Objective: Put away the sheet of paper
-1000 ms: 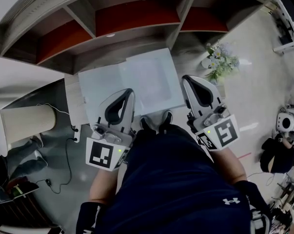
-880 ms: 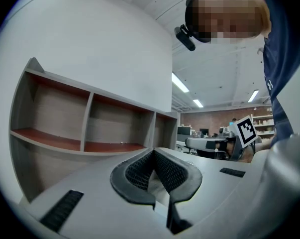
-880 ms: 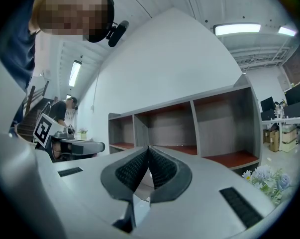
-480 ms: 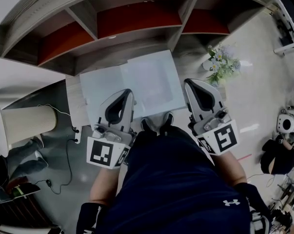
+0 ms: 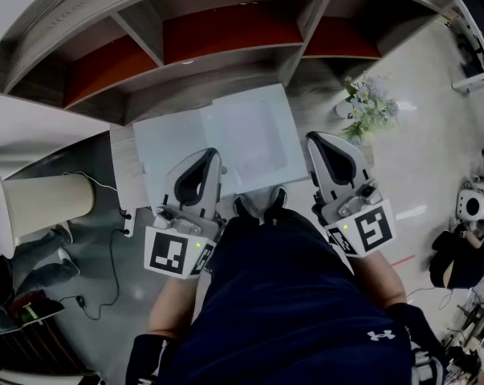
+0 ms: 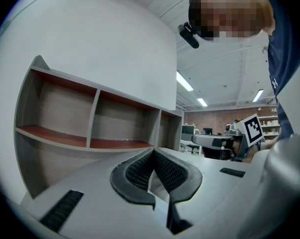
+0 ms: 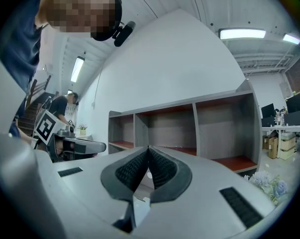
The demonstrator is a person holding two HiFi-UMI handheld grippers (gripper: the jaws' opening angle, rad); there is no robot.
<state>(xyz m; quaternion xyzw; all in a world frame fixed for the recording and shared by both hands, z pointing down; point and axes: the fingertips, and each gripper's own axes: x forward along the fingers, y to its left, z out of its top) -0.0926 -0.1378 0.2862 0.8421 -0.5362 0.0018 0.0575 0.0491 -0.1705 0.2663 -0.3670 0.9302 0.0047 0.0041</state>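
A white sheet of paper (image 5: 177, 147) lies flat on a low light-wood table (image 5: 121, 167) in front of the shelf unit, and a second pale rectangle (image 5: 254, 135) overlaps its right part. My left gripper (image 5: 213, 152) hovers over the sheet's near edge, its jaws shut with nothing between them (image 6: 152, 151). My right gripper (image 5: 312, 136) is held beside the sheet's right edge, also shut and empty (image 7: 148, 147). Both grippers point forward at the shelf, not down at the paper. The person's shoes (image 5: 255, 204) stand at the table's near edge.
A wooden shelf unit (image 5: 225, 30) with open, red-floored compartments stands just beyond the table. A bunch of flowers (image 5: 366, 107) sits on the floor to the right. A beige cylinder (image 5: 45, 203) and loose cables (image 5: 105, 247) lie at the left.
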